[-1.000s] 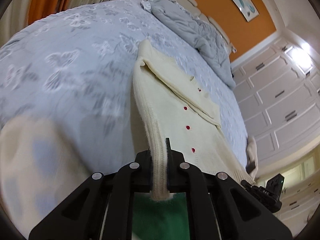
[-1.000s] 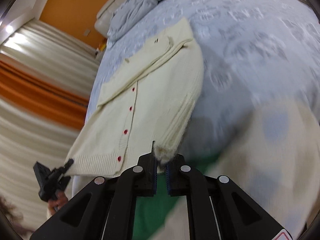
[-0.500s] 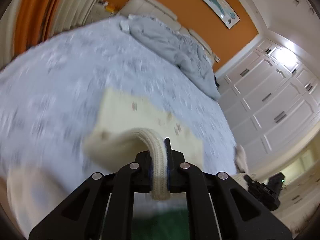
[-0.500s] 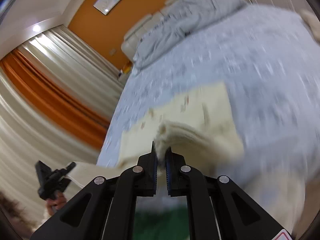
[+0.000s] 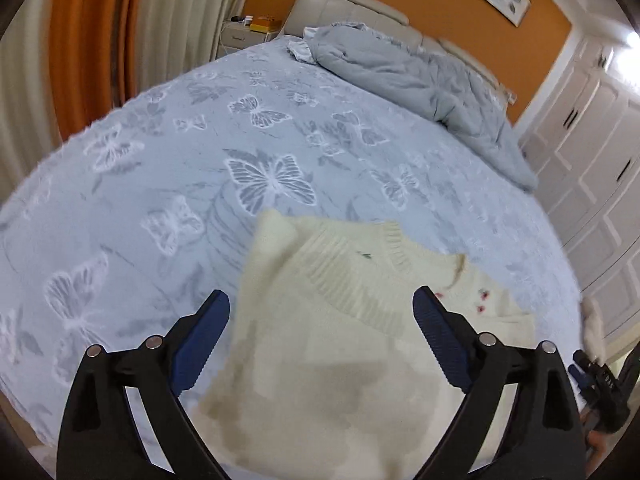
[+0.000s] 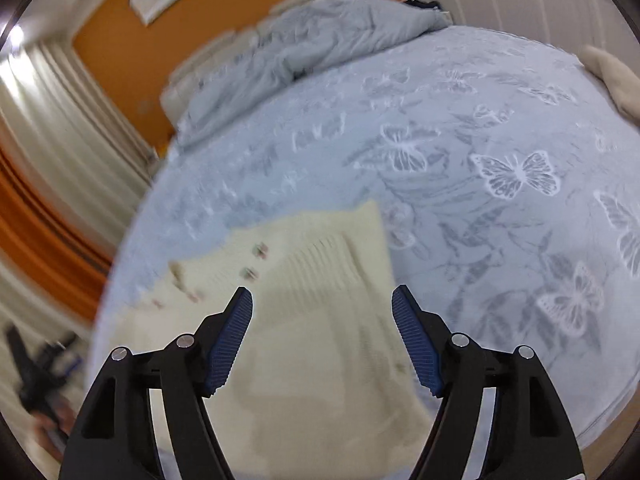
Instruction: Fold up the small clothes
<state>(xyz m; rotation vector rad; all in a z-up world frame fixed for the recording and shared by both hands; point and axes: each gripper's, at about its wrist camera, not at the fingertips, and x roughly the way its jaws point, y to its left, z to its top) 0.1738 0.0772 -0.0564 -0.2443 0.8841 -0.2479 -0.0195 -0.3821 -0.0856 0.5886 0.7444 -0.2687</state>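
Note:
A small cream knitted cardigan [image 5: 344,344] with red buttons lies folded over on the blue butterfly bedspread [image 5: 168,168]. Its ribbed hem band runs across the top layer. My left gripper [image 5: 322,300] hovers over the cardigan with its jaws opening wide; the pads touch nothing. The right wrist view shows the same cardigan [image 6: 320,320], blurred, below my right gripper [image 6: 322,298]. Its jaws are opening too, and the knit lies beneath them, not between the pads. The right gripper also shows at the far right edge [image 5: 600,376] of the left wrist view.
A crumpled grey duvet [image 5: 416,80] lies against the headboard. Another cream garment [image 6: 612,76] sits at the bed's right edge. White wardrobe doors [image 5: 592,160] stand to the right, curtains [image 5: 100,40] to the left. The bedspread [image 6: 500,168] spreads wide around the cardigan.
Both grippers carried the cardigan's hem forward over its upper part, folding it in half. They then let go, and both now stand open above the folded knit.

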